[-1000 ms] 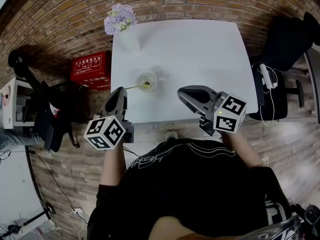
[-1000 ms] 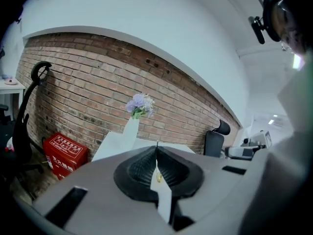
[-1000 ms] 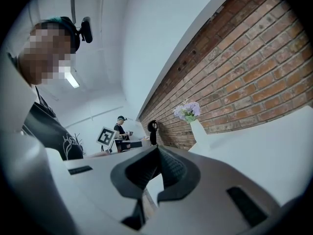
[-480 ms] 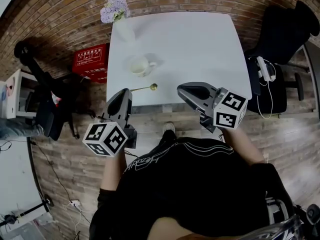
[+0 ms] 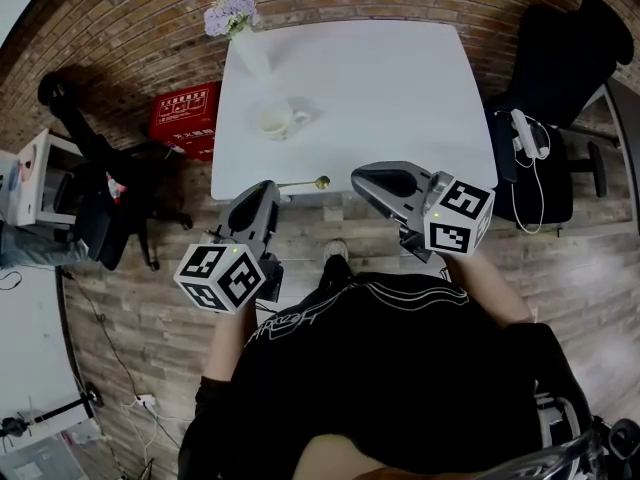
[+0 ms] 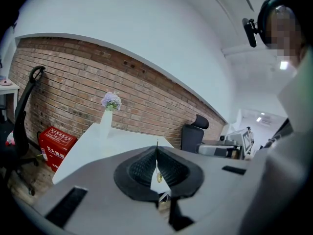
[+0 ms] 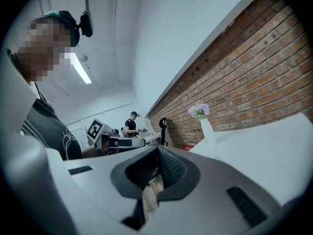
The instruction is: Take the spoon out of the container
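Observation:
A thin golden spoon (image 5: 306, 183) is held level in my left gripper (image 5: 267, 188), which is shut on its handle; the bowl points right, over the table's near edge. In the left gripper view the spoon (image 6: 159, 176) shows as a sliver between the shut jaws of my left gripper (image 6: 157, 153). The white cup (image 5: 277, 120) stands on the white table (image 5: 380, 88), well beyond the spoon. My right gripper (image 5: 360, 179) hovers at the near edge, shut on nothing. The right gripper view shows the right gripper (image 7: 157, 154) with its jaws together.
A white vase of lilac flowers (image 5: 238, 26) stands at the table's far left corner. A red box (image 5: 183, 120) lies on the floor to the left, next to a black chair (image 5: 95, 203). Another black chair (image 5: 560, 78) is at the right.
The left gripper has drawn the spoon out of the cup and carried it back to the table's near edge. The right gripper has barely moved.

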Demonstrator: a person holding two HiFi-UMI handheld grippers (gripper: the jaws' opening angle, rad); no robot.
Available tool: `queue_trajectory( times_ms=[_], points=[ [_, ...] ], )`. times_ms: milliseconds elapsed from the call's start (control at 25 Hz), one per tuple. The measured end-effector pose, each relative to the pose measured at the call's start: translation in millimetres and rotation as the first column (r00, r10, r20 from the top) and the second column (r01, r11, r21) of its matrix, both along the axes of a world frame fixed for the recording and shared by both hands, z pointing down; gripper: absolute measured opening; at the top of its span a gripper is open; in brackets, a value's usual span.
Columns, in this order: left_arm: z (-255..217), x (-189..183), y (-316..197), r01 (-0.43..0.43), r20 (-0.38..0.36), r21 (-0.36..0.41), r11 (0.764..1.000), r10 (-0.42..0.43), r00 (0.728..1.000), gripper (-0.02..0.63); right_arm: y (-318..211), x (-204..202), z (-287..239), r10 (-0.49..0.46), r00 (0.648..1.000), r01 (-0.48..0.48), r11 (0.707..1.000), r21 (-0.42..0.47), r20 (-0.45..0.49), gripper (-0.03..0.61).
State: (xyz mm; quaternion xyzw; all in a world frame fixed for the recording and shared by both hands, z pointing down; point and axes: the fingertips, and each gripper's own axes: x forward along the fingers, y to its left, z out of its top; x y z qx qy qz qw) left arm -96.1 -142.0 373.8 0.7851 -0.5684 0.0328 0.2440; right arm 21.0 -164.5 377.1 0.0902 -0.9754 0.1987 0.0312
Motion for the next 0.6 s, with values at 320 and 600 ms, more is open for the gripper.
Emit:
queue_trajectory(
  times_ms=[320,600],
  points=[
    [-4.1,17.0,10.8,-0.030,0.005,0.005,1.000,0.030,1.000,0.006,9.7,8.6,-4.2,0.002,1.000,-0.002,1.000,0.017,0.012,-0.005],
    [-3.1,21.5,17.1,-0.038,0.002,0.007,0.999,0.038,0.999,0.006,15.4,9.5,-4.2,0.001,1.000,-0.001,1.000,0.023,0.006,-0.005]
  ],
)
